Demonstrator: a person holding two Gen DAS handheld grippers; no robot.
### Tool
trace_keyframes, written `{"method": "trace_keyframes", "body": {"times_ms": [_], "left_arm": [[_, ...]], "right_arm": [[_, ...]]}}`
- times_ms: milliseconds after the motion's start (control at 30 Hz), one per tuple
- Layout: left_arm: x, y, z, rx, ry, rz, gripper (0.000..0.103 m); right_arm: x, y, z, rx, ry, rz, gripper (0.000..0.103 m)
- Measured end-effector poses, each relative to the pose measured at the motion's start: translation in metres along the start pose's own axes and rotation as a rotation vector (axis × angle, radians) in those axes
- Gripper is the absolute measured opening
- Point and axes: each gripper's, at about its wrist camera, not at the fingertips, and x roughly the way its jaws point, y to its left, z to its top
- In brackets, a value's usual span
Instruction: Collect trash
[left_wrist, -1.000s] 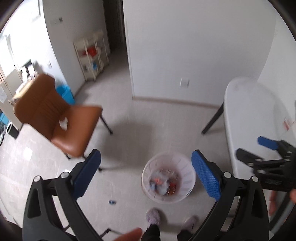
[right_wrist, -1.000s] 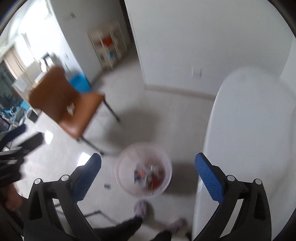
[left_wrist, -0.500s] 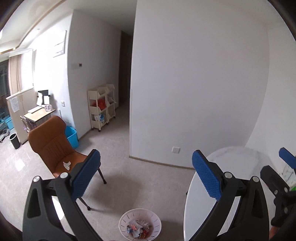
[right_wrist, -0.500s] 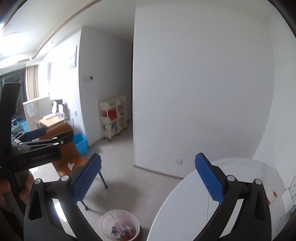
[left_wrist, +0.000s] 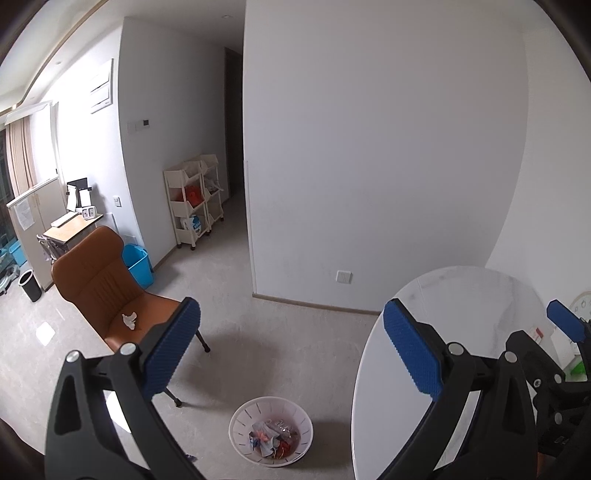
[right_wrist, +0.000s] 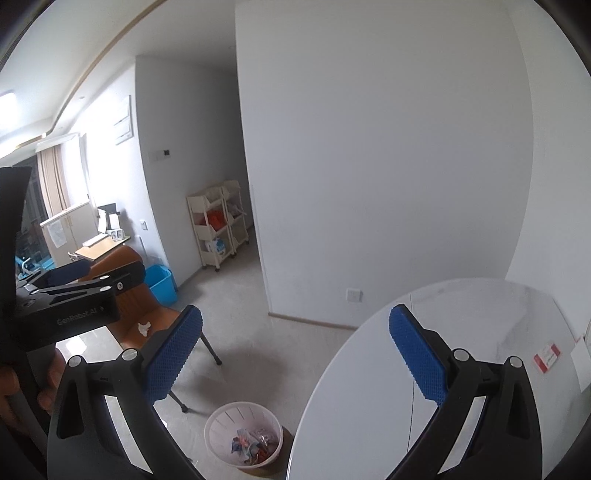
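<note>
Blue pads on the left gripper (left_wrist: 291, 350) are spread wide with nothing between them, held up high over the room. From the left wrist view, the white bin (left_wrist: 270, 431) sits on the floor near the bottom, between the pads, with a pile of colourful trash (left_wrist: 272, 439) already in it. Left of it is a brown chair (left_wrist: 110, 295) with a crumpled white scrap (left_wrist: 129, 319) lying on the seat, and a tiny blue bit (left_wrist: 190, 458) is on the floor just left of the bin. Right side is a round white table (left_wrist: 461, 295), and the right gripper pokes in at the far right edge. Over to the right wrist view: the right gripper (right_wrist: 295, 350) is spread wide too, empty. Bin (right_wrist: 243, 439) is near, just left of the table (right_wrist: 480, 314) edge, and a red-and-white card (right_wrist: 546, 355) lies on the table's right side. The left gripper crosses the left edge, held by a hand (right_wrist: 22, 387).
</note>
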Motion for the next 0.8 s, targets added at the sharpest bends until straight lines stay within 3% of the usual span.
{"method": "trace_keyframes", "body": {"times_ms": [800], "left_arm": [[0.017,0.000,-0.002,0.010,0.019,-0.010,0.095]], "right_arm": [[0.008,0.004,-0.010,0.007,0.027,-0.016,0.101]]}}
